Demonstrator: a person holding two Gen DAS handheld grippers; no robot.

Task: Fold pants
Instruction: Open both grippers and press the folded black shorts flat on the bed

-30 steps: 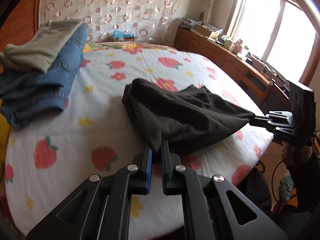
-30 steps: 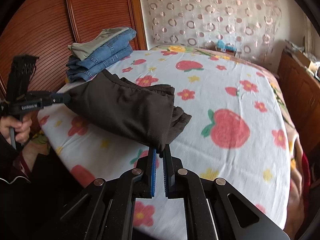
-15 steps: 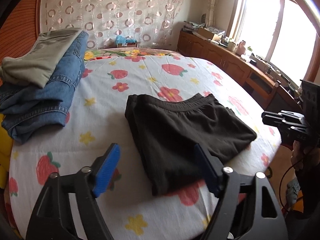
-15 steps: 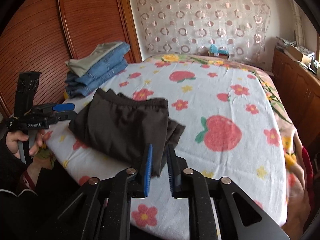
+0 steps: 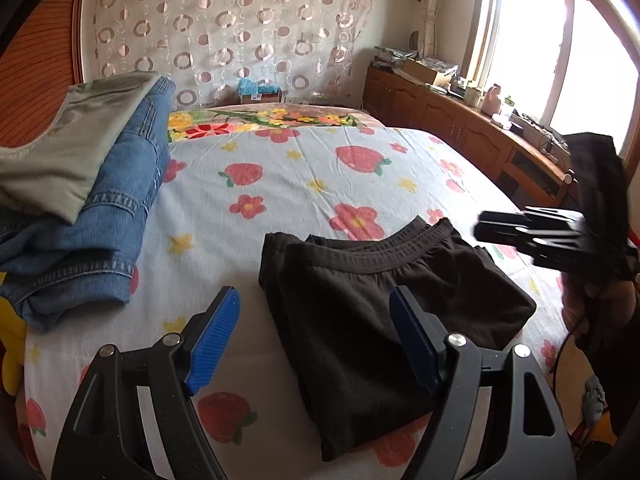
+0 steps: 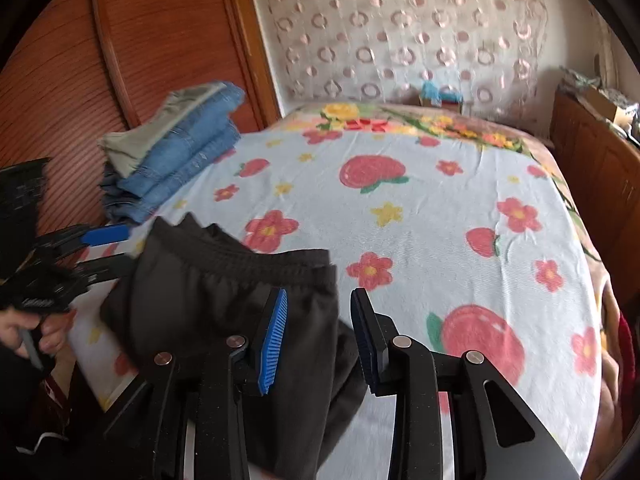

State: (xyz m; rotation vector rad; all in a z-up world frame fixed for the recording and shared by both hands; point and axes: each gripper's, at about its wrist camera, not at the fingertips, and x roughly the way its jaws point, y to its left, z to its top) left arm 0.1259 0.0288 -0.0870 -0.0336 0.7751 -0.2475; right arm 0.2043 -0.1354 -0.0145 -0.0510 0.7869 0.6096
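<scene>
blue ribbed fingers (image 5: 214, 338) of the left gripper (image 5: 316, 340) are spread wide; those of the right gripper (image 6: 320, 336), just opened, are parted narrowly, nothing pinched. soft black pants (image 5: 380, 320), folded into a rough rectangle with a ribbed waistband, are laid beneath on the strawberry-print bed (image 5: 300, 184), beside stacked denim jeans (image 5: 100, 236).
</scene>
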